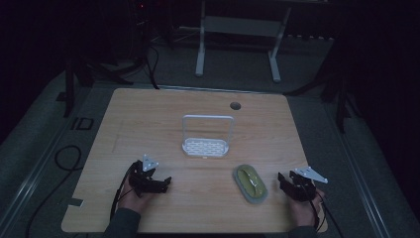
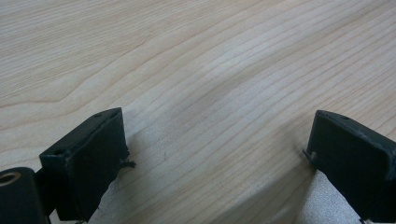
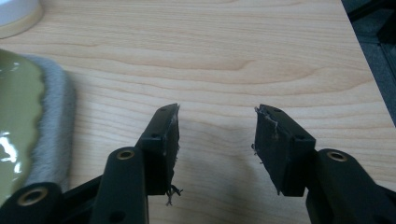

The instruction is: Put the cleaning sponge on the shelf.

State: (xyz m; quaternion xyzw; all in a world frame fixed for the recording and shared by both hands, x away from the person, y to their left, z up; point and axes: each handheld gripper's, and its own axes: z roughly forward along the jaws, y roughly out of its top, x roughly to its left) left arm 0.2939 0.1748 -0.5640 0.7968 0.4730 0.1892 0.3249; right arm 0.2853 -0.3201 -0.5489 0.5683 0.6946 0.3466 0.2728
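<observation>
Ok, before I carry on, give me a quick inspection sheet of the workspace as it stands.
Surface: wooden table, round cable hole near the far edge.
Job's things: green dish lying on a grey pad, beside the right gripper; white rack with an upright hoop handle at the table's middle.
Clutter: nothing seen.
Grippers: left gripper open over bare wood; right gripper open, holding nothing, pad to its side.
Cables: one trails from each gripper; a black cable loops on the floor at the left.
Surroundings: dark room, a white table frame beyond the far edge.
</observation>
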